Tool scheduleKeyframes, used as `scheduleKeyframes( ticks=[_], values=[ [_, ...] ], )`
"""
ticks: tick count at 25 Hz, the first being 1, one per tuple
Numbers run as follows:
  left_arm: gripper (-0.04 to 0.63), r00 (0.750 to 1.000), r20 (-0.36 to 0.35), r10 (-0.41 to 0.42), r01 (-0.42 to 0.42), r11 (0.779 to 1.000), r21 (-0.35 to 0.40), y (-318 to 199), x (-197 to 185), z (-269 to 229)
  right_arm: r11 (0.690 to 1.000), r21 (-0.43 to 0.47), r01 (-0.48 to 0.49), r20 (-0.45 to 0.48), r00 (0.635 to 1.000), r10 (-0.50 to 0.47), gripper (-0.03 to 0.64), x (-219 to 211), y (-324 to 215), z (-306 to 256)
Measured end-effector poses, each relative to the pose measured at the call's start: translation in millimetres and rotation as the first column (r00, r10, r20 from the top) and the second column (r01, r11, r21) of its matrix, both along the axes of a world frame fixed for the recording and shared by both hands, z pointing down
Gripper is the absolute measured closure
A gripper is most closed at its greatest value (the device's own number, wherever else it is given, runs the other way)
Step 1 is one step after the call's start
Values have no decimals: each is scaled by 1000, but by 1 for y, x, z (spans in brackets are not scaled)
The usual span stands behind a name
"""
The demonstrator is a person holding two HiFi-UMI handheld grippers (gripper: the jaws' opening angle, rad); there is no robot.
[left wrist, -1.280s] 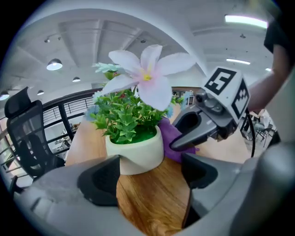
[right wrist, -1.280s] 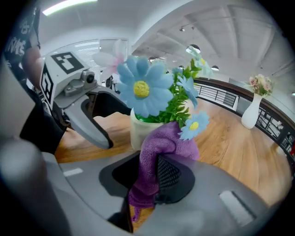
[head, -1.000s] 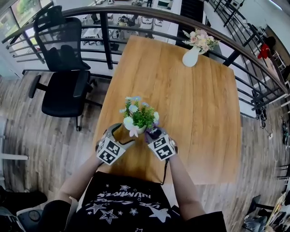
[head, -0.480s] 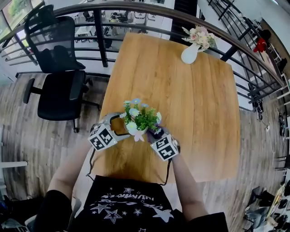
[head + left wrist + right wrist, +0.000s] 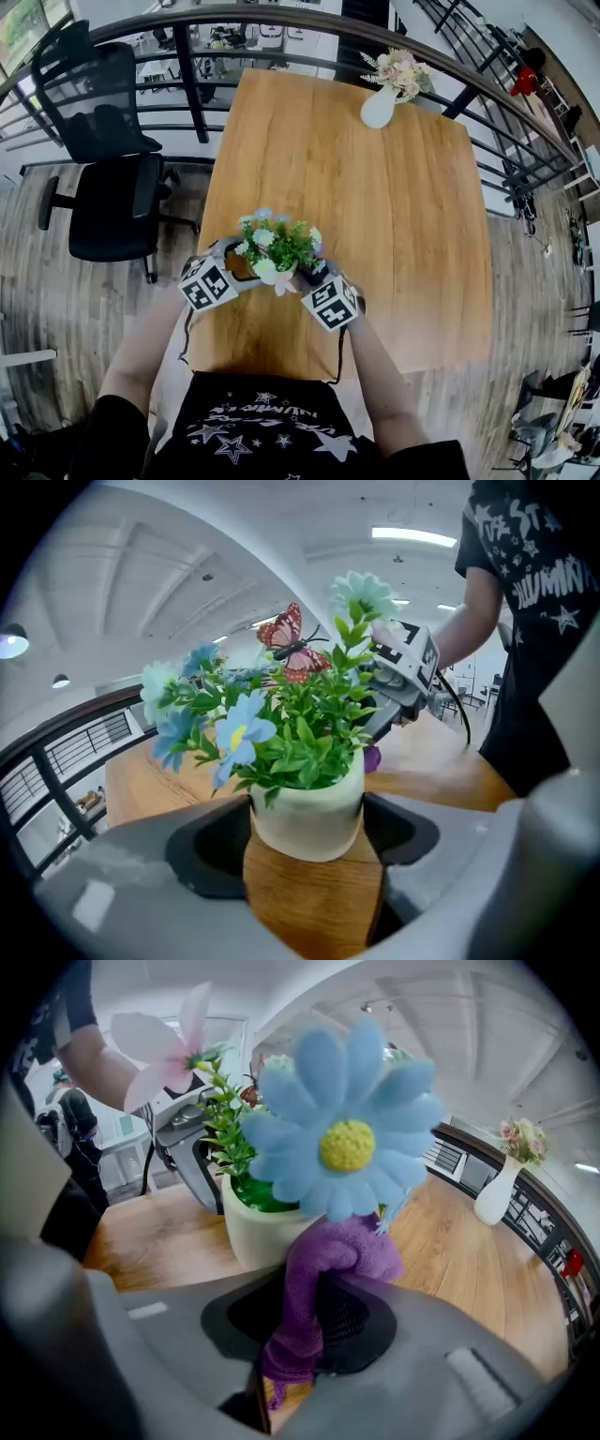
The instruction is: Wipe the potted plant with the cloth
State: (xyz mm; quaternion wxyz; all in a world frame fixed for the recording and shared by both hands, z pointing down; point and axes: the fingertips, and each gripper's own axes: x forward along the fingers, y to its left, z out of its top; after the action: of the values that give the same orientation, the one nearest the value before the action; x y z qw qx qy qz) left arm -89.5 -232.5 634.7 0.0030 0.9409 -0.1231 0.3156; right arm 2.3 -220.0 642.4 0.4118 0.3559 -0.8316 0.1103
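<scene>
Pot (image 5: 307, 813) now between left tongs (image 5: 246, 264), swung round leftward, jaws just closing onto its sides; right tongs (image 5: 314, 1312) clenched on purple cloth (image 5: 352, 1251).

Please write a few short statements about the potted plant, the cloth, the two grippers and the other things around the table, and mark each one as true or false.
1. The right gripper is clamped on a purple cloth. True.
2. The potted plant lies tipped on its side. False: it is upright between the jaws of the left gripper, which have just been closing on its cream pot.
3. The white vase stands right beside the potted plant. False: it is at the far edge of the table, well apart from the plant.
4. A black chair stands on the floor next to the table. True.
</scene>
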Motion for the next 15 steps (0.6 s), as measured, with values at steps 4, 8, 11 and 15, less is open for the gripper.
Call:
scheduleKeyframes(
  ticks=[4,8,11,15],
  values=[
    [204,999,7,-39,39,999,-2,0,0,1,1000,-8,5,7,1000,-5,531,-4,5,-1],
    [204,993,18,-118,118,993,-12,2,-4,3,1000,-13,27,10,1000,-27,531,-10,13,-3],
    [204,979,12,-203,203,979,-9,4,-7,2,999,-15,31,28,999,-30,531,-16,19,-3],
    [202,948,5,-318,318,948,-5,6,-9,3,998,-24,55,57,997,-53,531,-25,27,-3]
  ],
)
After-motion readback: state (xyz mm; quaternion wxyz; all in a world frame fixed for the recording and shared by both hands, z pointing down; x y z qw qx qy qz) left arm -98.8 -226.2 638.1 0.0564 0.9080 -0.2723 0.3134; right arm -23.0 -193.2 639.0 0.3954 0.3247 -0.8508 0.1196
